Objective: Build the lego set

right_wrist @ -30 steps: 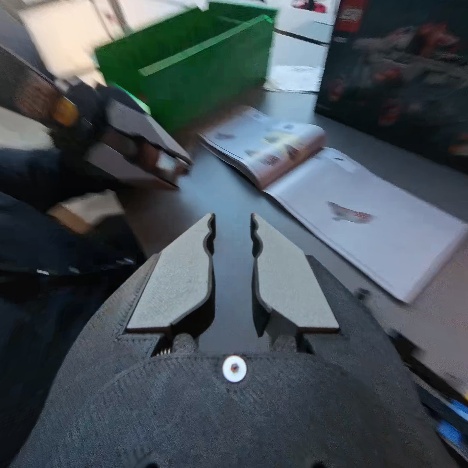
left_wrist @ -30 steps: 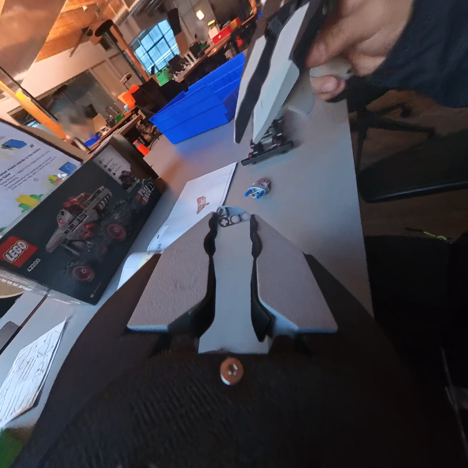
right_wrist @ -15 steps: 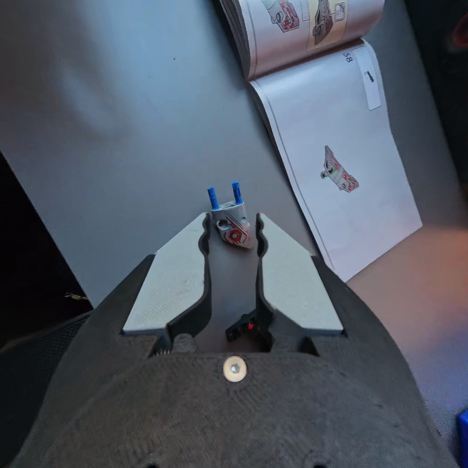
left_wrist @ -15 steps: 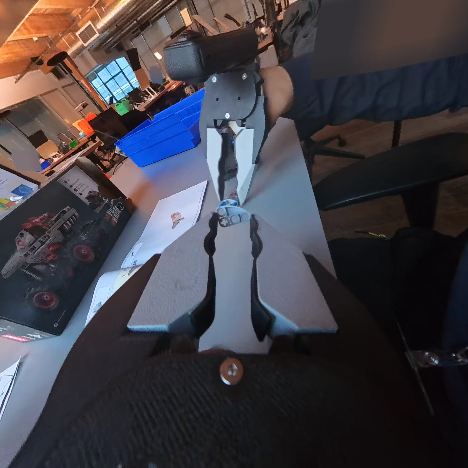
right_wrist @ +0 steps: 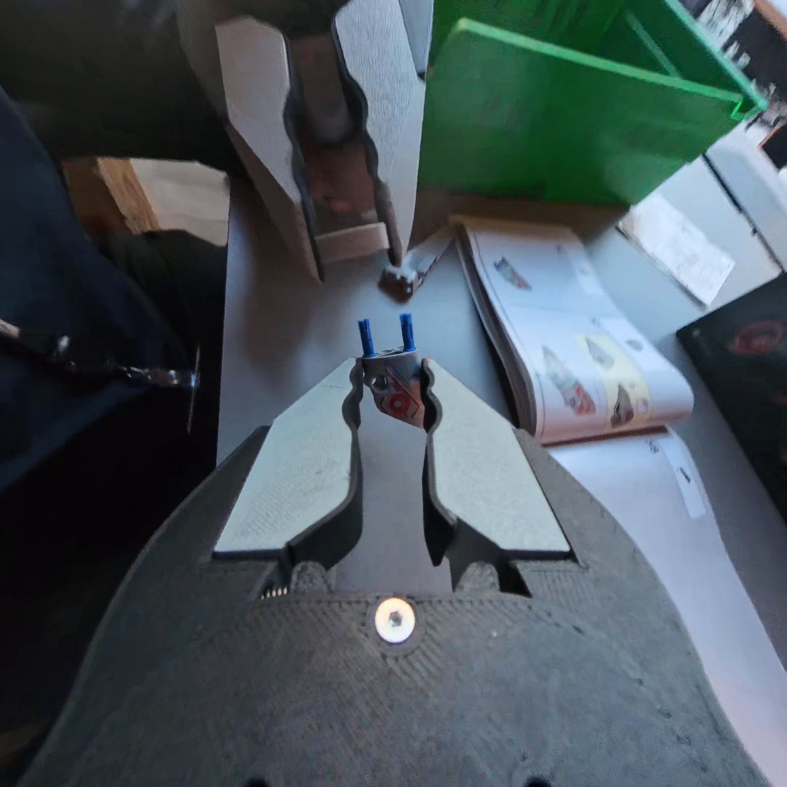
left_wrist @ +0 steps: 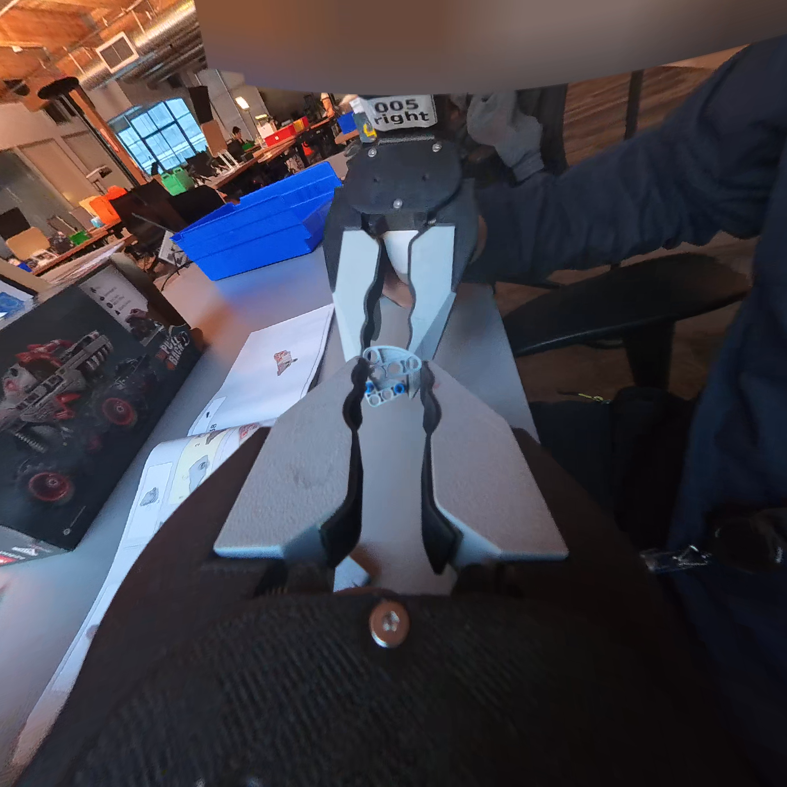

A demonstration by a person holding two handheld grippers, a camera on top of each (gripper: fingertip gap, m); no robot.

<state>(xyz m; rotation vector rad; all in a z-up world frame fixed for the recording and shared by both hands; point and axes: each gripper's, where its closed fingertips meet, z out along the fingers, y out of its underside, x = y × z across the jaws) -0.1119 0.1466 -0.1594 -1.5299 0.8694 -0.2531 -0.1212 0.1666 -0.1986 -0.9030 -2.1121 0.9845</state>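
Observation:
My left gripper (left_wrist: 392, 372) is shut on a small grey curved Lego piece with round holes (left_wrist: 394, 362), held at its fingertips above the grey table (left_wrist: 477, 340). My right gripper (right_wrist: 389, 366) is shut on a grey panel piece with a red sticker and two blue pins (right_wrist: 394, 385). The pins point at the left gripper (right_wrist: 357, 268), which faces it a short way off with its grey piece (right_wrist: 400, 279). The two pieces are apart. In the left wrist view the right gripper (left_wrist: 389, 340) points at me, and the blue pin ends (left_wrist: 398, 388) show just behind the grey piece.
An open instruction booklet (right_wrist: 575, 340) lies on the table, and it also shows in the left wrist view (left_wrist: 277, 370). A green bin (right_wrist: 553, 119) stands behind it. The black Lego box (left_wrist: 76, 404) is at the left, blue bins (left_wrist: 255, 230) at the back, a black chair (left_wrist: 617, 306) on the right. The left gripper's tips are roughly 5 cm from the right gripper's.
The right gripper closed on the pinned panel piece that lay on the table, lifted it and turned it toward the left gripper. The left gripper kept its grey piece.

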